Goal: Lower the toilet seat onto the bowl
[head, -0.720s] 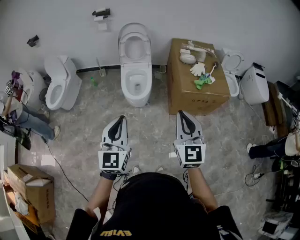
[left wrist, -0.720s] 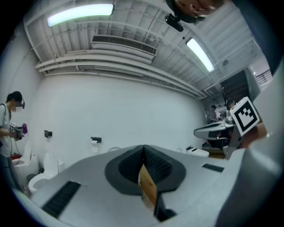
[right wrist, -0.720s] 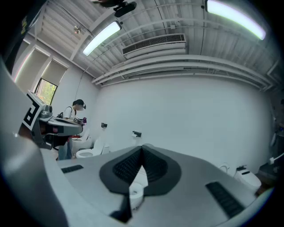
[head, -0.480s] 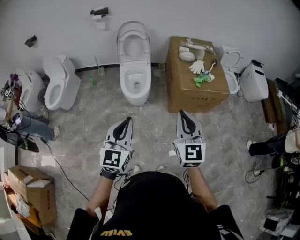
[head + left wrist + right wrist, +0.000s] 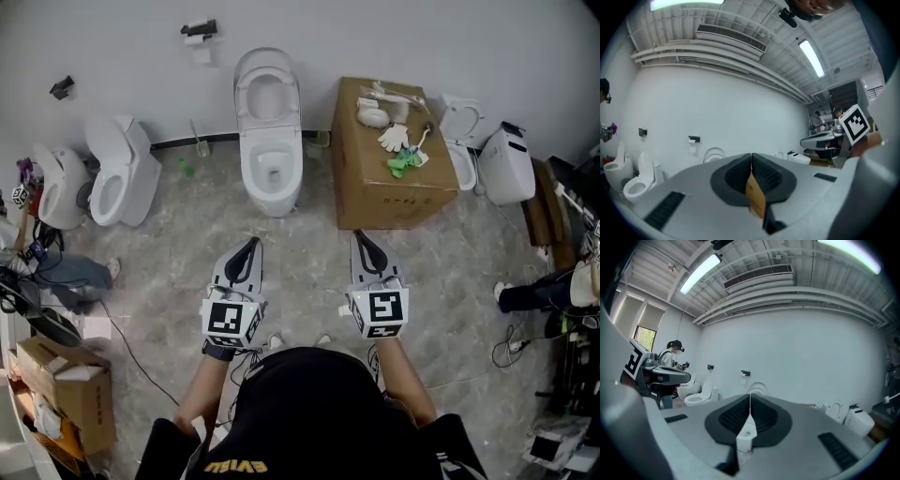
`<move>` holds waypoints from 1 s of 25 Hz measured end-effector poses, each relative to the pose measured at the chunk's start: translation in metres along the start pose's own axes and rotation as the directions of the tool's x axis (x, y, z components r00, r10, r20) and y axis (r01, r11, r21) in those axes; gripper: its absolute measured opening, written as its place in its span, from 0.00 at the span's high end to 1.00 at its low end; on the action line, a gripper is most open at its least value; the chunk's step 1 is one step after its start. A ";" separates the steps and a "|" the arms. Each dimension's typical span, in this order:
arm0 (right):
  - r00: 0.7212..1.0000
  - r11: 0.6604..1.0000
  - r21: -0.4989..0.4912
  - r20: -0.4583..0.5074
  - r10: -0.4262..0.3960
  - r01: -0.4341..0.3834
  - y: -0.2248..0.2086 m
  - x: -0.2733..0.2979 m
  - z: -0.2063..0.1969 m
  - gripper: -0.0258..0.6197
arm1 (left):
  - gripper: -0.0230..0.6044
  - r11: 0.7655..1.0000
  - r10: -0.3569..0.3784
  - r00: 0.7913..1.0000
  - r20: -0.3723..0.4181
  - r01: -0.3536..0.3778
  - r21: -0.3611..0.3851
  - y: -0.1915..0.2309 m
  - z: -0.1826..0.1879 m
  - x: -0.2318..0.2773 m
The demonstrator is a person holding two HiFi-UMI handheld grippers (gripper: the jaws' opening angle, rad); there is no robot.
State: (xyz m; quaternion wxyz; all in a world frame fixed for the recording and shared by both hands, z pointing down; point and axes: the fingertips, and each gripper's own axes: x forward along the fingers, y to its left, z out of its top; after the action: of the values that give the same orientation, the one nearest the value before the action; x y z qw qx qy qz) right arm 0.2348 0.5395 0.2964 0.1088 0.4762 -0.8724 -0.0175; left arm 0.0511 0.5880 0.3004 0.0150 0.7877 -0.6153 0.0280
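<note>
Pressed together with nothing between the jaws: left gripper [image 5: 249, 246] and right gripper [image 5: 359, 236], side by side over the floor [image 5: 187, 234] and well short of the toilet. Tipped up against the wall – toilet seat [image 5: 267, 89], above the open bowl [image 5: 272, 167]. Just right of it, a cardboard box [image 5: 384, 187].

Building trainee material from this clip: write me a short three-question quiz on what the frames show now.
1. Multiple choice: the white oval seat of the middle white ceramic toilet is A) raised toward the wall, B) flat on the bowl, C) missing.
2. True or false: the left gripper and right gripper are both shut and empty.
3. In the head view, what stands just right of that toilet?
Key: 1 A; 2 true; 3 a brown cardboard box with a white glove on top.
</note>
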 end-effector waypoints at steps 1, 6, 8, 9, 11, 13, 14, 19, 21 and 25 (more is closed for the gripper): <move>1.000 1.000 0.001 -0.003 0.002 -0.002 0.001 0.000 -0.001 0.96 | 0.94 1.000 0.001 1.000 0.001 -0.001 -0.004 0.001 0.000 0.000; 1.000 1.000 0.009 -0.012 0.009 -0.009 0.009 0.003 -0.003 0.96 | 0.21 1.000 -0.021 1.000 0.008 0.021 0.009 0.001 0.001 0.005; 1.000 1.000 0.012 -0.015 0.012 -0.012 0.013 0.003 -0.004 0.96 | 0.21 0.999 -0.031 0.999 0.009 0.031 0.022 0.001 0.002 0.004; 1.000 1.000 0.011 -0.018 0.012 -0.012 0.015 0.003 -0.004 0.96 | 0.21 0.999 -0.032 0.999 0.009 0.032 0.021 0.003 0.002 0.003; 1.000 1.000 0.010 -0.024 0.010 -0.010 0.019 0.002 -0.005 0.96 | 0.21 0.999 -0.031 0.999 0.016 0.031 0.013 0.006 0.001 0.000; 0.999 1.000 0.010 -0.032 0.006 -0.005 0.025 0.002 -0.007 0.96 | 0.21 0.999 -0.033 0.999 0.024 0.033 0.009 0.012 0.001 -0.006; 0.999 1.000 0.009 -0.039 0.004 -0.003 0.029 0.001 -0.008 0.96 | 0.21 0.999 -0.034 0.999 0.027 0.034 0.007 0.017 0.000 -0.009; 0.999 1.000 0.028 -0.038 -0.010 0.011 0.060 0.000 -0.009 0.97 | 0.21 0.998 -0.047 0.998 0.053 0.049 -0.039 0.051 -0.001 -0.035; 0.999 0.999 0.036 -0.033 -0.035 0.036 0.059 -0.007 -0.012 0.97 | 0.21 0.996 -0.060 0.996 0.063 0.064 -0.055 0.057 -0.004 -0.039; 0.990 0.996 0.047 -0.120 -0.072 0.078 0.065 -0.029 -0.035 0.97 | 0.21 0.995 -0.083 0.996 0.025 0.084 -0.056 0.067 -0.024 -0.057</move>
State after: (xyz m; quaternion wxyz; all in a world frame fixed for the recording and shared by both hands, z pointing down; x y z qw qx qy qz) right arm 0.2034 0.6014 0.3341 0.1470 0.5116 -0.8461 0.0293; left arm -0.0282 0.6284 0.3202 0.0316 0.8122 -0.5825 0.0008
